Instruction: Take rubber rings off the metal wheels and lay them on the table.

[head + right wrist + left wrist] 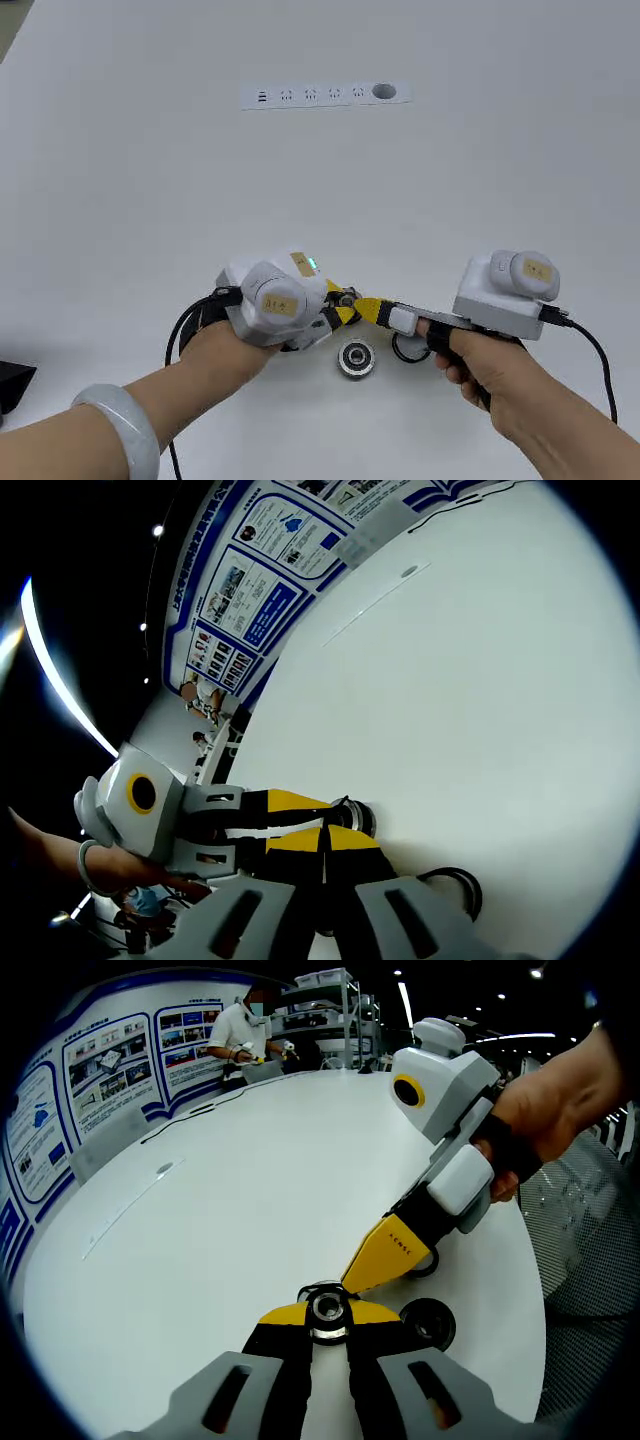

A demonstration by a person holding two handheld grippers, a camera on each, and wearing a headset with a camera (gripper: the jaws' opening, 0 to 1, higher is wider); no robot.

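My left gripper (343, 300) is shut on a small metal wheel (327, 1307) and holds it just above the white table (300, 180). My right gripper (366, 308) comes in from the right. Its yellow jaws are closed together on the black rubber ring (318, 1288) at that wheel's rim. In the right gripper view the held wheel (357, 816) sits right at my right gripper's (335, 832) tips. A second wheel (356, 358) with its black ring stands on the table below the grippers. A loose rubber ring (405, 350) lies beside it, under the right gripper.
A white power strip (325, 94) lies far back on the table. A dark object (12, 385) sits at the left edge. Black cables trail from both grippers toward me. A person (245, 1025) stands beyond the table's far end.
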